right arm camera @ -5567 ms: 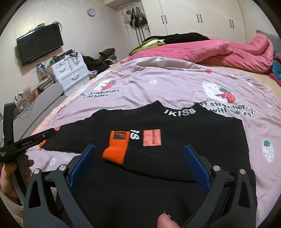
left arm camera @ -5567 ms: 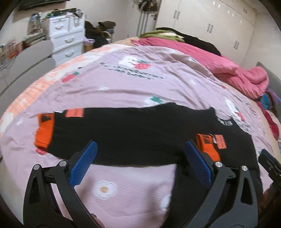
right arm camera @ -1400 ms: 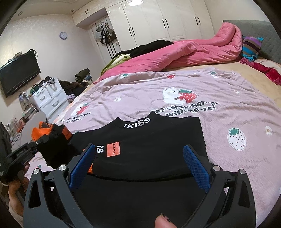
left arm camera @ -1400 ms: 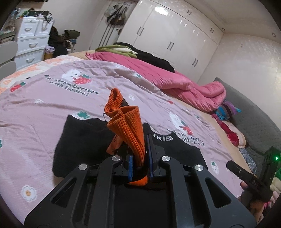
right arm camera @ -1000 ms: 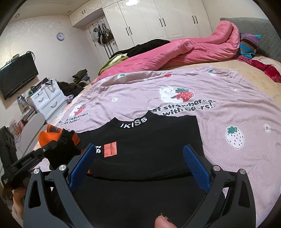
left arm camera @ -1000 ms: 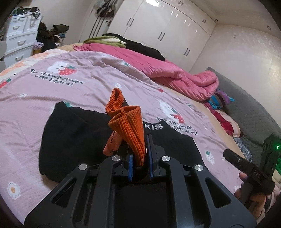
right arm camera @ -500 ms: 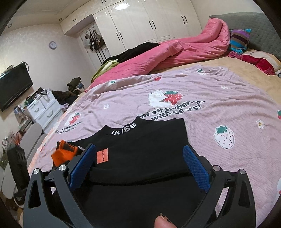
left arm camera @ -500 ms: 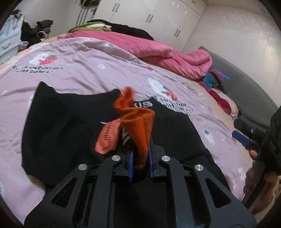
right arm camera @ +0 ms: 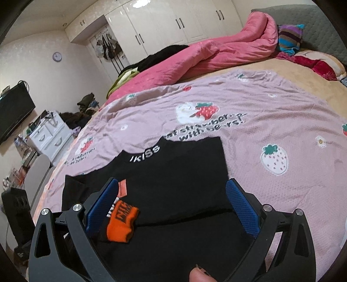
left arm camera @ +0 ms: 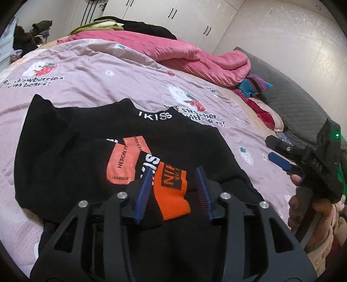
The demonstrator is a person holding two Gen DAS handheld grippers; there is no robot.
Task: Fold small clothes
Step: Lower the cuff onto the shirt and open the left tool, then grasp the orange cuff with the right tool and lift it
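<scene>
A small black sweater (left arm camera: 65, 151) with a white "IKISS" collar lies flat on the pink strawberry bedspread (left arm camera: 91, 71). Both sleeves are folded across its chest. The left sleeve's orange cuff (left arm camera: 172, 191) lies between the fingers of my left gripper (left arm camera: 173, 195), which is open just above it. The cuff also shows in the right wrist view (right arm camera: 121, 223). My right gripper (right arm camera: 173, 208) is open and empty over the sweater (right arm camera: 180, 173) near its lower right side. It appears from the side in the left wrist view (left arm camera: 282, 161).
A bunched pink duvet (left arm camera: 184, 54) and dark clothes lie at the far side of the bed. Pillows and a grey headboard (right arm camera: 303, 19) are on the right. A white drawer unit (right arm camera: 49, 136) and a wall TV (right arm camera: 13, 112) stand to the left.
My left gripper carried the orange cuff across the sweater, lowered it onto the chest and opened. The cuff now lies flat. My right gripper stayed open over the sweater's right side.
</scene>
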